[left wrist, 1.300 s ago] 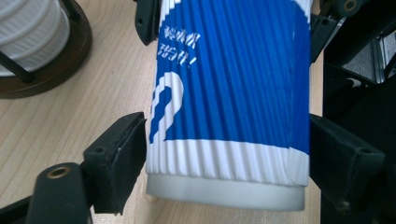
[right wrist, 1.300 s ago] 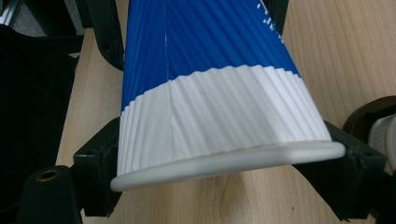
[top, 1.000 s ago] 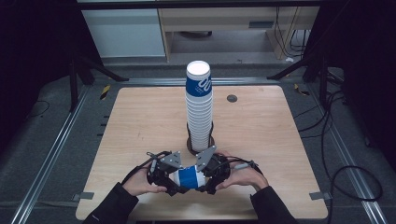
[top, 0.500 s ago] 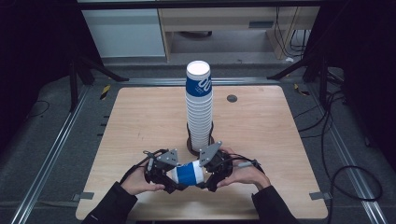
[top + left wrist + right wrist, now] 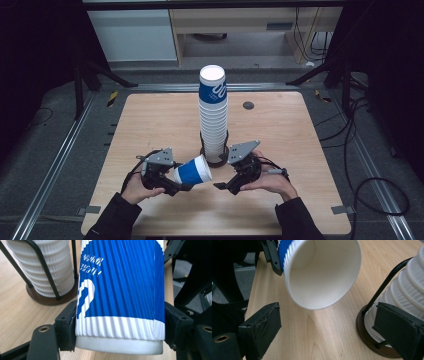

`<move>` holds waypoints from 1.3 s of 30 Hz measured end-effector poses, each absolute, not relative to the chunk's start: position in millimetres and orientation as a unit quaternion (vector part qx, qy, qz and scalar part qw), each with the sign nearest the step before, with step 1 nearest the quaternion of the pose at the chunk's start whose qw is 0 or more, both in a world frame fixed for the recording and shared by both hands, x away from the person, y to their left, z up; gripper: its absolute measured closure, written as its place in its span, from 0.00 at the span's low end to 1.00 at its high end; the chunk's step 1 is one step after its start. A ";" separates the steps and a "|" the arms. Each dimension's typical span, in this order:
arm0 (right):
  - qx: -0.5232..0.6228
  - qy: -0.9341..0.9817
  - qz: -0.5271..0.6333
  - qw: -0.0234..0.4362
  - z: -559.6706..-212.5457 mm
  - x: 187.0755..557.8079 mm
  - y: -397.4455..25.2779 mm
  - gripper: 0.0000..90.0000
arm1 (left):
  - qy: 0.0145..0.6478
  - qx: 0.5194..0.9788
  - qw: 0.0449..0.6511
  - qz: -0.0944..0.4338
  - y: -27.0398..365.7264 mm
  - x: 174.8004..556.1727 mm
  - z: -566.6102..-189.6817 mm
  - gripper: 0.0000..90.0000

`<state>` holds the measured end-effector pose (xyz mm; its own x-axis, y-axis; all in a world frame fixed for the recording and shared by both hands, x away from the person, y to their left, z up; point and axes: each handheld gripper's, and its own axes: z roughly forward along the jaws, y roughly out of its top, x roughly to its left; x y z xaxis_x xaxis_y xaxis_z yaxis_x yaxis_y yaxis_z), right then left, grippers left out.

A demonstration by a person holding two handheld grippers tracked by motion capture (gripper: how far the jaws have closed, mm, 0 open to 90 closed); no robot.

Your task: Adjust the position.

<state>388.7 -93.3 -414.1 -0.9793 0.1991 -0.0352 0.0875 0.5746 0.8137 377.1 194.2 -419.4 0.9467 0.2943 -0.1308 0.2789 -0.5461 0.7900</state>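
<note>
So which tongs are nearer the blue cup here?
Left. The left tongs are clamped on the blue cup near its base, holding it sideways. The right tongs are open, just off the cup's open mouth, not touching it.

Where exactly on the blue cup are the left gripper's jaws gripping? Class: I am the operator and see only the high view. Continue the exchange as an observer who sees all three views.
Observer: The left gripper clamps the blue cup near its base, with one jaw on each side of the white ribbed band.
Operator: Is anything inside the cup?
Observer: No. The right gripper view looks straight into its mouth, and the inside is empty.
Operator: Is the right gripper touching it?
Observer: No. The right gripper is open, its jaws are clear of the cup, and nothing is between them.
</note>
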 end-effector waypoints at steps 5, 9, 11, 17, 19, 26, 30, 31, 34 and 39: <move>0.087 0.870 0.483 0.051 -411.0 389.3 -96.8 0.08 | 0.155 0.865 0.477 0.005 198.7 376.1 -414.4 0.30; 0.086 0.858 0.505 0.039 -408.6 388.5 -97.7 0.09 | 0.147 0.860 0.488 -0.001 198.0 374.6 -413.1 0.30; 0.085 0.853 0.514 0.029 -407.8 388.0 -97.7 0.09 | 0.142 0.859 0.492 -0.004 196.7 373.8 -412.9 0.30; 0.079 0.851 0.519 0.017 -409.8 386.7 -93.7 0.09 | 0.135 0.861 0.491 -0.001 191.6 371.9 -414.3 0.30; 0.079 0.849 0.522 0.013 -410.6 386.9 -92.6 0.09 | 0.131 0.861 0.491 -0.004 189.4 371.1 -414.8 0.30; 0.075 0.842 0.535 -0.007 -412.3 386.4 -89.2 0.09 | 0.120 0.867 0.484 -0.009 180.7 368.3 -417.8 0.30; 0.073 0.840 0.537 -0.017 -414.3 386.0 -86.0 0.09 | 0.113 0.868 0.483 -0.008 175.3 365.3 -417.9 0.30; 0.072 0.840 0.537 -0.020 -414.8 385.9 -85.3 0.10 | 0.111 0.869 0.483 -0.009 174.6 364.6 -417.7 0.30; 0.068 0.840 0.537 -0.025 -415.7 385.0 -83.6 0.11 | 0.111 0.867 0.485 -0.009 173.8 363.7 -417.1 0.30; 0.066 0.836 0.544 -0.036 -416.9 384.6 -81.9 0.14 | 0.108 0.869 0.483 -0.009 171.3 362.8 -417.5 0.30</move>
